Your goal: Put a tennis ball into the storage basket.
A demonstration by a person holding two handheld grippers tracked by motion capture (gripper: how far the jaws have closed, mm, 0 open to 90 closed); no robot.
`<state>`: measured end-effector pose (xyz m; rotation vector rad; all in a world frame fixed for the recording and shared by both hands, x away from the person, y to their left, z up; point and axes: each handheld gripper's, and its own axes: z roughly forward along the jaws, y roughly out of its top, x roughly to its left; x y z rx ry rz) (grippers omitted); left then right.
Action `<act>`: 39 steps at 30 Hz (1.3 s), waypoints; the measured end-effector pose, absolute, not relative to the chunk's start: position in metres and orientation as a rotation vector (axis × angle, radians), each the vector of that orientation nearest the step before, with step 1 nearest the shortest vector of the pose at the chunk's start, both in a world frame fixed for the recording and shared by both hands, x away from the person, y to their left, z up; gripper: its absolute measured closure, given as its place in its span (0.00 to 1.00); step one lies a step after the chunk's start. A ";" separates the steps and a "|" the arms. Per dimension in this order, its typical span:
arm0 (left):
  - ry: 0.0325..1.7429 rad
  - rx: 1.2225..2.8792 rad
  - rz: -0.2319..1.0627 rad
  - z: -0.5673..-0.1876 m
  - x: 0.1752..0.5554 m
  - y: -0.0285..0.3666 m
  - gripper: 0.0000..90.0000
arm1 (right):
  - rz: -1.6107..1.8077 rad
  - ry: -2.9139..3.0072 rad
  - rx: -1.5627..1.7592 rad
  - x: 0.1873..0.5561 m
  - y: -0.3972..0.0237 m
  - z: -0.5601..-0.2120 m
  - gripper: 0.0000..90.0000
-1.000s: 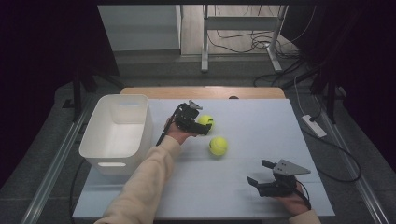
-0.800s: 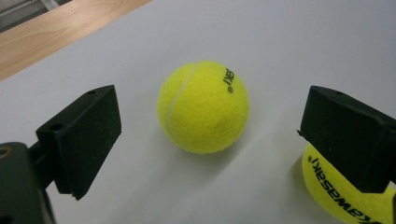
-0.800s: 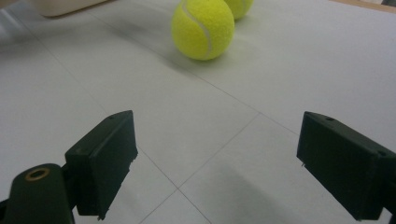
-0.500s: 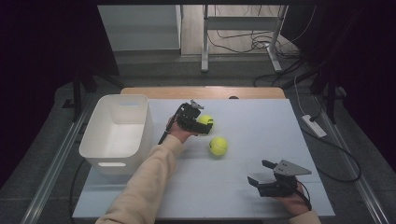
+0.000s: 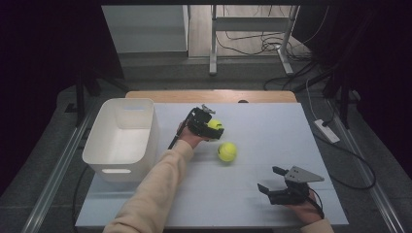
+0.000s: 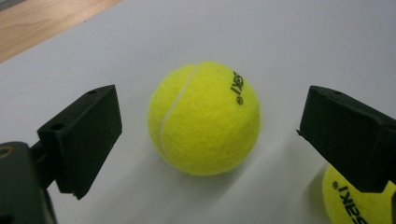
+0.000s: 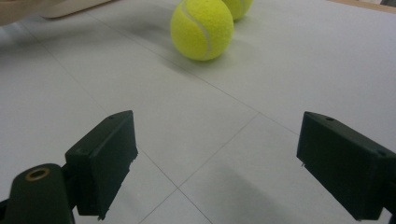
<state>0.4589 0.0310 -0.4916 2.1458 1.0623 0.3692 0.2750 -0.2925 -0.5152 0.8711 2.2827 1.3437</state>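
Observation:
Two yellow tennis balls lie on the pale grey table top (image 5: 252,121). The farther ball (image 5: 214,124) (image 6: 204,119) rests on the table between the jaws of my left gripper (image 5: 215,129) (image 6: 210,122), which is open, with a gap on each side of the ball. The nearer ball (image 5: 227,151) (image 6: 359,200) (image 7: 201,29) lies free just beside it. My right gripper (image 5: 271,179) (image 7: 217,149) is open over bare table at the front right, with nothing between its jaws. It points toward both balls, the farther ball (image 7: 238,7) at that view's top edge.
A white plastic bin (image 5: 116,170) stands at the table's left side, with nothing visible inside it. A wooden strip (image 5: 209,96) runs along the table's far edge. A sleeved forearm (image 5: 155,189) reaches diagonally across the table's left half.

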 end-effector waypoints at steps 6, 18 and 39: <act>1.070 2.150 0.364 -0.495 0.465 0.028 0.08 | 1.347 2.280 0.873 0.275 -0.293 -0.515 0.14; 1.100 2.151 0.346 -0.504 0.472 0.028 0.08 | 1.338 2.286 0.870 0.275 -0.293 -0.516 0.14; 1.097 2.179 0.285 -0.510 0.475 0.029 0.30 | 1.335 2.285 0.870 0.275 -0.293 -0.516 0.14</act>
